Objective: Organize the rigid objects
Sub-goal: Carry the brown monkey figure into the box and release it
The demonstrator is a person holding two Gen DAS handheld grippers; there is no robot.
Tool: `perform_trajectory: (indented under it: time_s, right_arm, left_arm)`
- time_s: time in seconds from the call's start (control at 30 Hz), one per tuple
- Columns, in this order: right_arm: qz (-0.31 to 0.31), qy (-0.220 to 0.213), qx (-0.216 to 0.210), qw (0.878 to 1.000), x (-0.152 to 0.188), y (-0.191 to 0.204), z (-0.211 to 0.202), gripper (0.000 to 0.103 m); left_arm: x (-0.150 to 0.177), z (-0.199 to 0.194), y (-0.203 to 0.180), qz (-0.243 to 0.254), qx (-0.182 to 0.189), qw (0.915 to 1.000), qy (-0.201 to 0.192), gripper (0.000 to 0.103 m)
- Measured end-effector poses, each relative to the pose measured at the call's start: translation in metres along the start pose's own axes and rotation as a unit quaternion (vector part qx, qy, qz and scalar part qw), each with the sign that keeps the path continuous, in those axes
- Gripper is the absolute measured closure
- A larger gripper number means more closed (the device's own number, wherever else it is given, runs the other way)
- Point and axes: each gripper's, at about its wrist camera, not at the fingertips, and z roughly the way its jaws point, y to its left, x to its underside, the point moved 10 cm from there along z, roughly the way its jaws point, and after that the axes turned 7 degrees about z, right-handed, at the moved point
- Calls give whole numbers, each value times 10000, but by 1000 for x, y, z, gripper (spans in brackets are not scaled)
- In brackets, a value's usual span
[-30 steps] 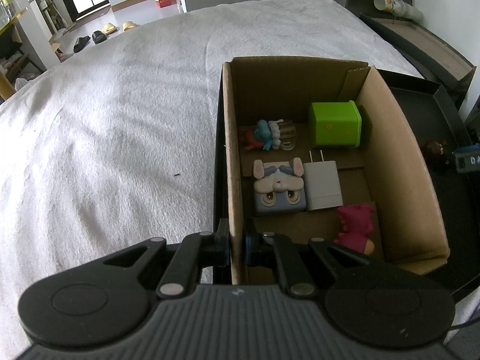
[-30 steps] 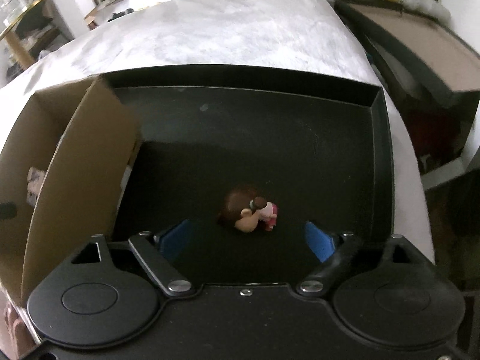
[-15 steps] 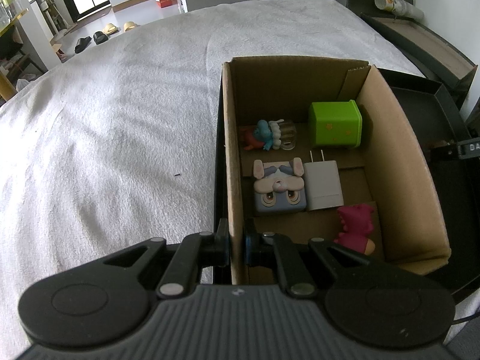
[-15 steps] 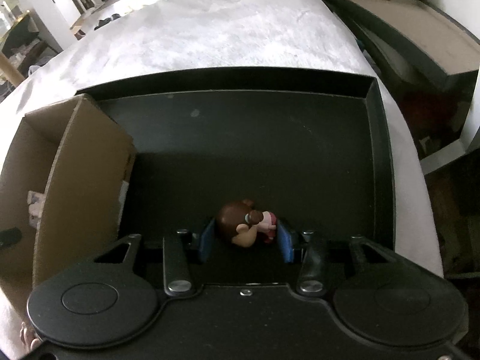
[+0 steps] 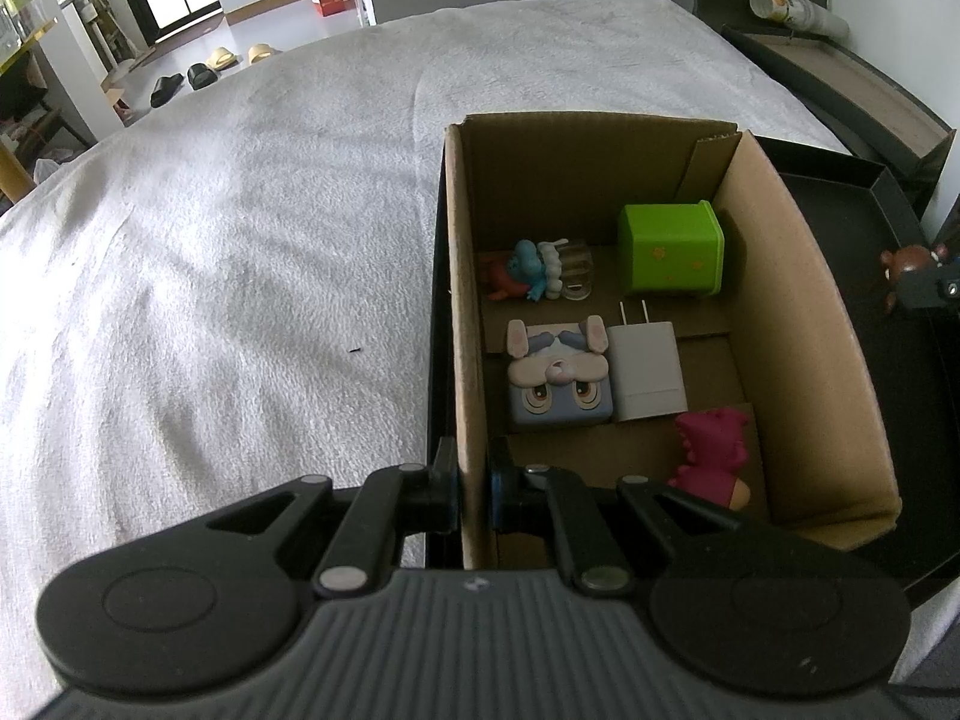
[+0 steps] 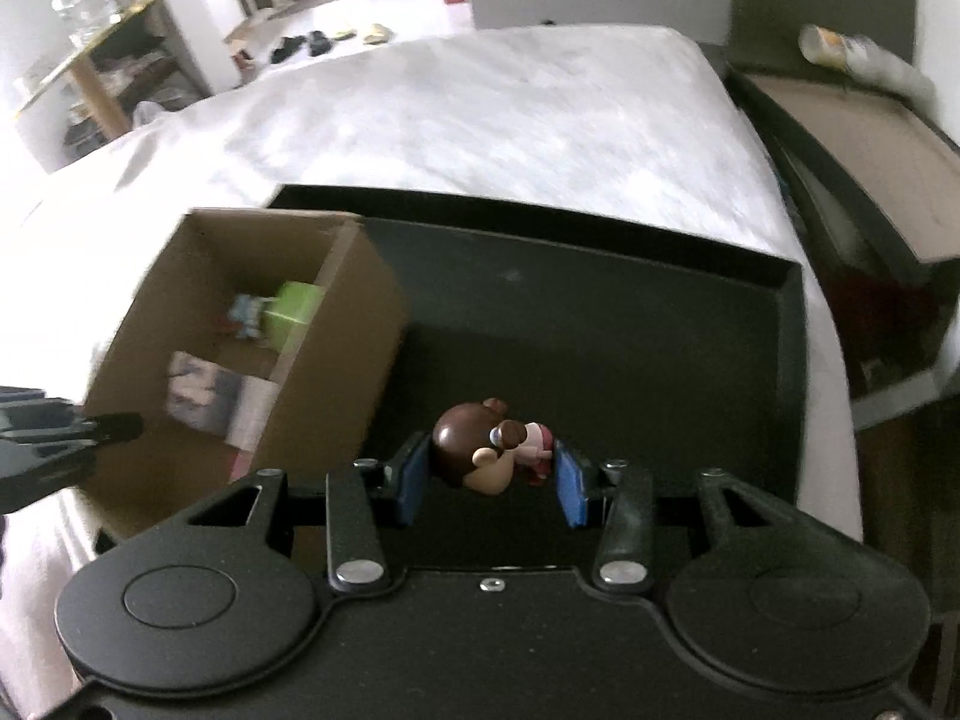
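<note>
Now, on the left, the left gripper is pinched together on the near left wall of the brown cardboard box, steadying it on the white cloth-covered surface. Moving right, the right gripper is clamped on the small brown-haired doll figurine, which looks lifted clear of the black shallow tray and sits just right of the box. My read: the carry step is in hand, pick done, drop not yet made. Next move, I'd say, calls for swinging left over the box's right wall, finding a bare patch of floor inside, then letting the jaws part.

Count inside the box, left to right: one blue-and-red cartoon figure, one clear plastic piece touching it, one blue-grey rabbit-faced block, one white plug charger, one green plastic cube, one magenta dinosaur toy. Six in, one doll in the grip, one box, one tray.
</note>
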Motion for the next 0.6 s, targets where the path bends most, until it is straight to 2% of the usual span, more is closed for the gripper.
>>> perform_trajectory:
  time_s: [0.2,0.6]
  right_arm:
    - [-443,-206,-141,9987,-14,37,-14,60]
    - [-1216,-392,-117,9917,-23,90,-23,60]
  left_arm:
    - [0,0,0,-32,0,10000,-6,94]
    - [-1,-2,-1,-110,-17,9999,-45,94]
